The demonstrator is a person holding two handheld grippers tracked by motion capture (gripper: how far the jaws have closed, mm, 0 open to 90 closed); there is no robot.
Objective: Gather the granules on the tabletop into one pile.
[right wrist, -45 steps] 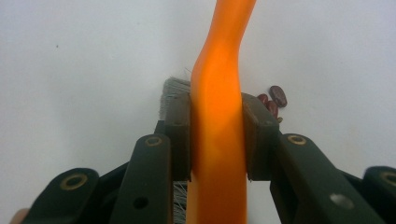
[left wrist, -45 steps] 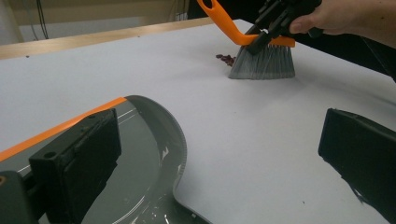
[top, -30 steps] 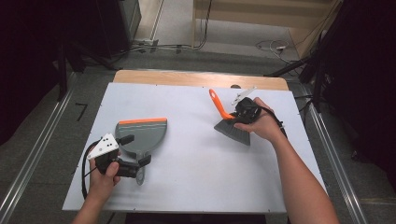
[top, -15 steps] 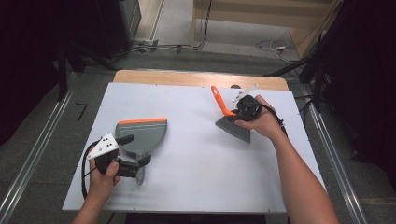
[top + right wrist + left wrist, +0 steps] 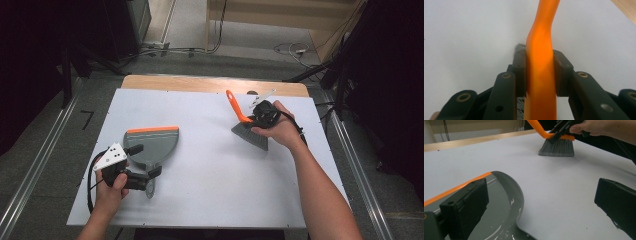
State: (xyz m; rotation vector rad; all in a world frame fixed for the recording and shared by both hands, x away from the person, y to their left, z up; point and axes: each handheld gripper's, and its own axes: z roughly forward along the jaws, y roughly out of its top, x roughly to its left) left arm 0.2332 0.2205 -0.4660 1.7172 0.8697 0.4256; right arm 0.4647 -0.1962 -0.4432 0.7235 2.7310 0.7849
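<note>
Brush (image 5: 248,127) in the right gripper (image 5: 261,116), handle now slightly more upright, bristles a touch nearer the dustpan (image 5: 152,145).

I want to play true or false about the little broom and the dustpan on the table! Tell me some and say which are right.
1. The right gripper is shut on the brush at its orange handle. True.
2. The brush's bristles point up in the air. False: they rest down on the white table.
3. The left gripper has its jaws open. True.
4. The dustpan is red all over. False: it is grey with an orange front edge.
5. The brush lies inside the dustpan. False: they are well apart.
</note>
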